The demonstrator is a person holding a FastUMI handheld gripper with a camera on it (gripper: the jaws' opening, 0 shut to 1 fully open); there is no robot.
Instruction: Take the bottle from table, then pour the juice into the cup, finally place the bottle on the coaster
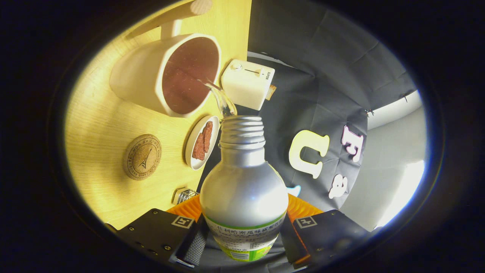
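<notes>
**A staged booth set like a home table**

The place is a recording booth, not a real room. Dark cloth [333,68] hangs as a wall right behind a light wooden worktop [102,125]. On the worktop stand household things: a white cup [166,76], a cork coaster [143,156], a small dish [202,141] of snacks and a white box-shaped device [248,83].

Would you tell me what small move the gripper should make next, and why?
Probably hold the tilt steady: the gripper is shut on the bottle, a thin stream runs from its mouth into the cup, and the coaster sits bare beside the cup.
</notes>
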